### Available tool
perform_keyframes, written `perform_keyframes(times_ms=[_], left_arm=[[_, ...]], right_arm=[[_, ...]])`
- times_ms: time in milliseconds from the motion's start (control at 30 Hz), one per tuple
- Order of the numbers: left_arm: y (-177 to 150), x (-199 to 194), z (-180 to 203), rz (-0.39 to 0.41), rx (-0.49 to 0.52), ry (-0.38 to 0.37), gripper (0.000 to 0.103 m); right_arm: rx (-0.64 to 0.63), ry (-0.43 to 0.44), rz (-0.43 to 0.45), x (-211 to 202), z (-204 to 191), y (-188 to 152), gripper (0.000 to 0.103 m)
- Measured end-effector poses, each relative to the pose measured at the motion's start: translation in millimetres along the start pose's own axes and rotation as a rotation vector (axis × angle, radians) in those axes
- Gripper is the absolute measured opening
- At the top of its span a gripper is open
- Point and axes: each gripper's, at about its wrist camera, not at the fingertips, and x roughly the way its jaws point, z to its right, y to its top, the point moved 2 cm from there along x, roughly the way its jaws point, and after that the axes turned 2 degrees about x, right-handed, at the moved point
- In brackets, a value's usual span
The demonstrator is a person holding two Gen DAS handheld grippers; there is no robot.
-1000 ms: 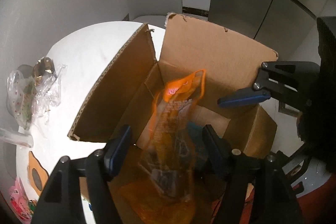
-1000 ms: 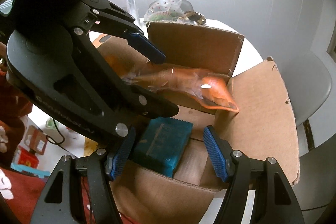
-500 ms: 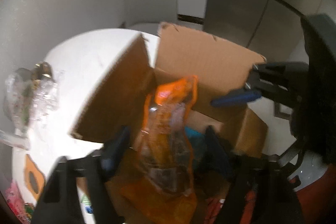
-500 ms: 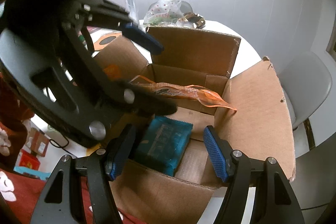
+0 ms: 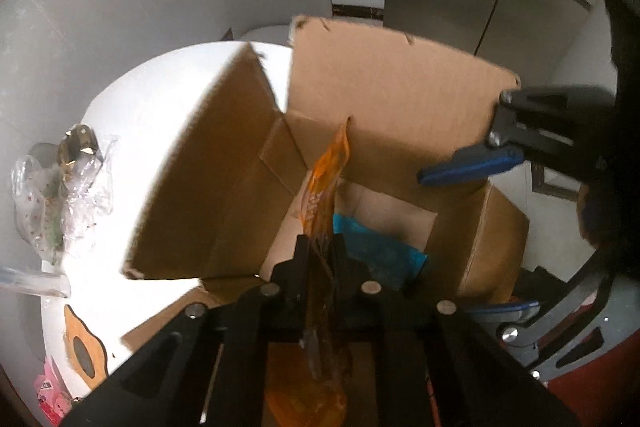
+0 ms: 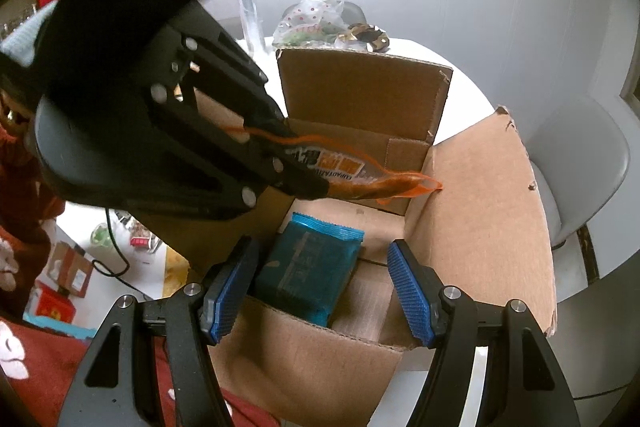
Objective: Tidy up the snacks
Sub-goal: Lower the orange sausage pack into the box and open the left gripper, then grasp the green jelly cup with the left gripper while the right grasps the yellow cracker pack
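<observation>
The left gripper (image 5: 320, 247) is pressed together on an orange packet (image 5: 324, 183), pinching it near the middle so the crinkly, see-through film is squashed flat between the pads. In the left wrist view the packet's long axis runs up the centre of the frame, one end rising toward the box's far wall and the other hanging behind the fingers at the bottom edge. In the right wrist view the same packet (image 6: 360, 179) sticks out sideways from the left gripper (image 6: 316, 187), hanging above the mouth of the box (image 6: 480, 227) and not yet inside.

The right gripper (image 6: 320, 287) stands spread and holds nothing. It sits at the box's near edge in the lower centre of the frame, with a blue packet (image 6: 312, 267) lying flat on the box floor just beyond and between its ribbed blue pads.

The coming move likely turns on this: the box cavity lies straight below the orange packet, and the left hand is the one carrying it, so lowering and letting go should drop it beside the blue packet.

The box is plain brown corrugated card with four raised flaps, resting on a round white worktop (image 5: 160, 95). A clear crumpled bag (image 5: 60, 199) lies at the frame's left.
</observation>
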Motion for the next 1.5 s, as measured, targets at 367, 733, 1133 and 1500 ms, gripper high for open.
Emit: perform_keyframes(times_ms=[367, 733, 1133, 1500], left_arm=[[5, 29, 9, -0.078, -0.028, -0.050, 0.009], [4, 5, 13, -0.008, -0.048, -0.021, 0.052], [-53, -93, -18, 0.251, -0.188, 0.020, 0.069], [-202, -154, -42, 0.433, -0.413, 0.175, 0.077]], right_arm=[[-0.003, -0.006, -0.011, 4, 4, 0, 0.065], [-0.002, 0.006, -0.008, -1, 4, 3, 0.065], [-0.009, 0.006, 0.118, -47, -21, 12, 0.077], [-0.193, 0.109, 0.243, -60, -126, 13, 0.077]])
